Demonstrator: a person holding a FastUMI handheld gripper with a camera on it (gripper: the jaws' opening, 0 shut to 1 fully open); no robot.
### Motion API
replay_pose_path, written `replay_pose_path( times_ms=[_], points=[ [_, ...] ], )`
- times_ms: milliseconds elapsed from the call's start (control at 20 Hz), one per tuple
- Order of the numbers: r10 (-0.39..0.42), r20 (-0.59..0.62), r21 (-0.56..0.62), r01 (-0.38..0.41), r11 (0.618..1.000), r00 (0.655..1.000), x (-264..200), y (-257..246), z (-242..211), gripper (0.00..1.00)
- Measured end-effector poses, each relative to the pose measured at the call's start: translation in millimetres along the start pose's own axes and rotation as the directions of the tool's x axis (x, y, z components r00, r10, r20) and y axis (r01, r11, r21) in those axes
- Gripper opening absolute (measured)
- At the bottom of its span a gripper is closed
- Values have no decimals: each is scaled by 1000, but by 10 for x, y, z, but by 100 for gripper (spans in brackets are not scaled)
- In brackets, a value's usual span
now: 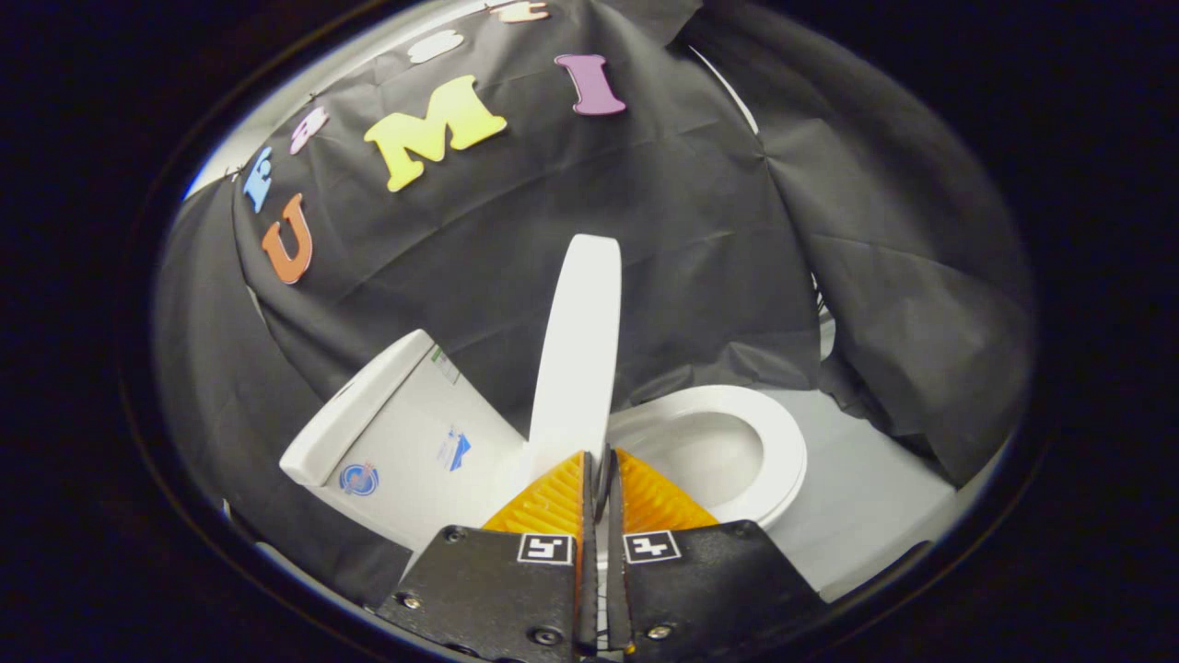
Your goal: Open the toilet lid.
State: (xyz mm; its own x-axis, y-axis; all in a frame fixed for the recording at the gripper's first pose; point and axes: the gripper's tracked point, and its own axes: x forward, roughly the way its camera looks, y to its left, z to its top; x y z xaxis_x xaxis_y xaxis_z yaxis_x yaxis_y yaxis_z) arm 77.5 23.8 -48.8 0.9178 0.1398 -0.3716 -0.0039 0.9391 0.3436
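The white toilet lid stands raised and is seen edge-on, rising just beyond my fingertips. It stands between the tank on one side and the open seat ring on the other. The bowl lies uncovered inside the ring. My gripper is shut, its fingers pressed almost together with only a thin dark slit between them. The tips sit right at the lid's near lower edge, and I see none of the lid between them.
Black cloth walls close in behind and around the toilet. A pale floor shows beyond the seat ring. Stickers mark the tank's side.
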Motion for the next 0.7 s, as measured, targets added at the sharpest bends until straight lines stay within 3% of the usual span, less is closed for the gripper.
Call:
replay_pose_path(
  times_ms=[700],
  points=[
    [2,42,-154,4,988,999,-36,585,42,8]
  ],
)
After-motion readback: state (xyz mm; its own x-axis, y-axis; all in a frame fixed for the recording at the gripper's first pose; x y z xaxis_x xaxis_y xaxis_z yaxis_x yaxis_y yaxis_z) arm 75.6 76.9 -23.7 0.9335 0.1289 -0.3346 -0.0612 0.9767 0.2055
